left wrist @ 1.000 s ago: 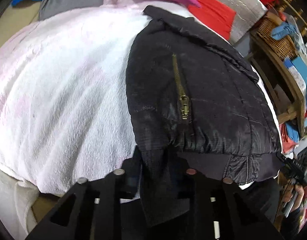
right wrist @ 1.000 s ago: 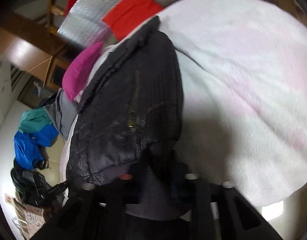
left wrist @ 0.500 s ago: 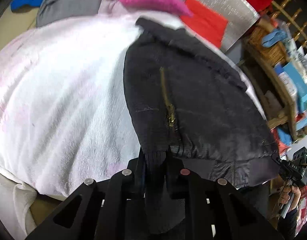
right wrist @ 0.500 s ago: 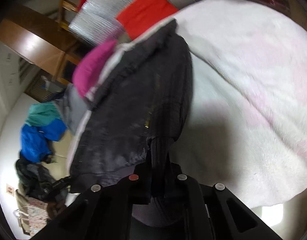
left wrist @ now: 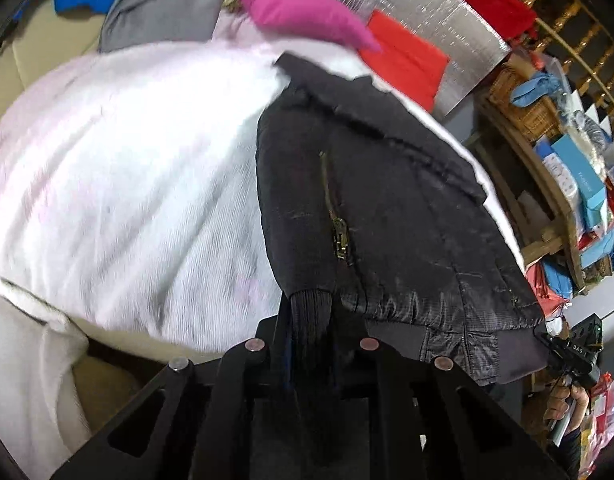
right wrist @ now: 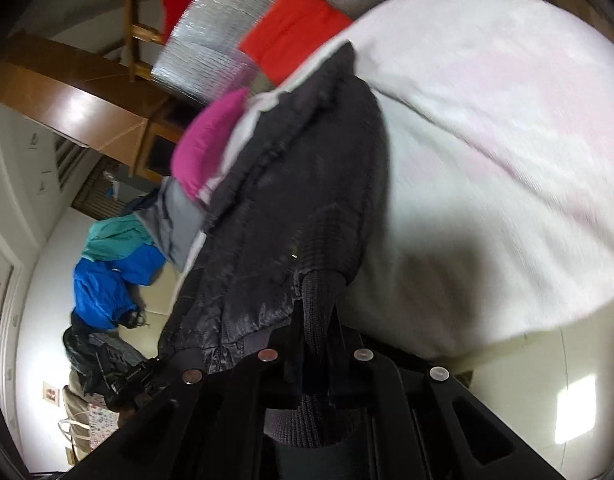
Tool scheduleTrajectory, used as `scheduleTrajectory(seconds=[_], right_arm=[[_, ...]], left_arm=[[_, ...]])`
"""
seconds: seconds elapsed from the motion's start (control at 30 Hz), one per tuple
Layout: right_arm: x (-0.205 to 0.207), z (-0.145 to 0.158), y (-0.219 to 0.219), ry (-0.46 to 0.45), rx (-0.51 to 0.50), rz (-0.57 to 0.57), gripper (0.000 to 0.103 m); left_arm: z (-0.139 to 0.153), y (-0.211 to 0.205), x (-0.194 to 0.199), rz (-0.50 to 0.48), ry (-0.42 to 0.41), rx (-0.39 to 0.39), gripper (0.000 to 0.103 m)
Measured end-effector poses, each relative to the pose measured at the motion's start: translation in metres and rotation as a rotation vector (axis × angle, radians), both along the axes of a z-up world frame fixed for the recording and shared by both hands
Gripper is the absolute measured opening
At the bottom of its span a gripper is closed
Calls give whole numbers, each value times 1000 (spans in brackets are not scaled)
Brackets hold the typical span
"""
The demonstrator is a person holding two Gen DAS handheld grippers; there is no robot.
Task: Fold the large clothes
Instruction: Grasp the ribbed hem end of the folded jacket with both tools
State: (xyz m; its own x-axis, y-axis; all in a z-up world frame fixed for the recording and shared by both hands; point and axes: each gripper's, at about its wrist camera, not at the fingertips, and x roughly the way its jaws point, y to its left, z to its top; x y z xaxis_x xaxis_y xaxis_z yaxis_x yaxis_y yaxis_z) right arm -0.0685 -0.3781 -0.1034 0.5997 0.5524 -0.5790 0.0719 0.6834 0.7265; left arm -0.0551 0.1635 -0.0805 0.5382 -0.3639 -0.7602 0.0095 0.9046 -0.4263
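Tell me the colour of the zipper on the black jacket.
The zipper on the black jacket is brass-gold, clearest in the left wrist view.

Open room: the wide white-pink blanket (left wrist: 119, 184) is bare on the black jacket's (left wrist: 387, 216) zipper side, in left wrist view the whole left half, in right wrist view the right half (right wrist: 507, 140); a gripper could pass there. Far edge is blocked: magenta cushion (left wrist: 299, 8), grey garment (left wrist: 163, 12), red cloth (left wrist: 407, 60) and silver foil panel (left wrist: 419, 12) crowd just behind the jacket collar. Other side of the jacket is tight: wooden shelf unit (left wrist: 547, 200) packed with boxes and baskets, near the bed edge. Floor beside the bed holds a blue-teal clothes pile (right wrist: 115, 264).
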Motion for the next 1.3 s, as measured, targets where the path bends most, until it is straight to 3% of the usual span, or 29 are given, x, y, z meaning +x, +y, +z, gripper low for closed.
scheduleTrajectory(seconds=[0.23, 0.3, 0.4, 0.43, 0.47, 0.53, 0.7, 0.77, 0.83, 0.87, 0.9, 0.97, 1.1, 1.3], right_arm=[[5, -17, -10, 19, 19, 2, 13], [4, -20, -13, 23, 26, -11, 20], [0, -20, -19, 12, 26, -47, 49], [0, -19, -23, 7, 33, -61, 63], [1, -19, -24, 5, 34, -66, 66], [7, -19, -24, 6, 32, -55, 66], [25, -25, -12, 34, 38, -3, 65], [29, -23, -2, 31, 13, 38, 45], [35, -26, 5, 70, -19, 69, 37], [38, -28, 6, 83, -19, 74, 35], [38, -29, 6, 84, -22, 74, 31], [37, -26, 7, 69, -25, 77, 17], [33, -10, 11, 21, -31, 86, 14], [22, 10, 1, -34, 41, 76, 13]], left_arm=[[-17, -3, 12, -6, 45, -12, 20], [-18, 1, 9, 1, 53, -26, 24], [-22, 3, 14, 10, 60, -67, 27], [-21, 2, 14, 8, 59, -66, 30], [-21, 2, 15, 6, 57, -62, 32], [-23, -1, 20, 2, 55, -54, 39], [-26, -1, 29, 25, 67, -112, 43], [-26, -4, 30, 11, 67, -96, 43], [-27, -7, 32, 2, 70, -74, 42], [-28, -7, 33, 5, 73, -73, 40], [-28, -6, 32, 14, 72, -66, 28], [-26, -5, 31, 13, 63, -68, 22], [-12, -9, 26, 3, 23, -47, 19], [19, -4, 14, 5, -55, -99, 18]])
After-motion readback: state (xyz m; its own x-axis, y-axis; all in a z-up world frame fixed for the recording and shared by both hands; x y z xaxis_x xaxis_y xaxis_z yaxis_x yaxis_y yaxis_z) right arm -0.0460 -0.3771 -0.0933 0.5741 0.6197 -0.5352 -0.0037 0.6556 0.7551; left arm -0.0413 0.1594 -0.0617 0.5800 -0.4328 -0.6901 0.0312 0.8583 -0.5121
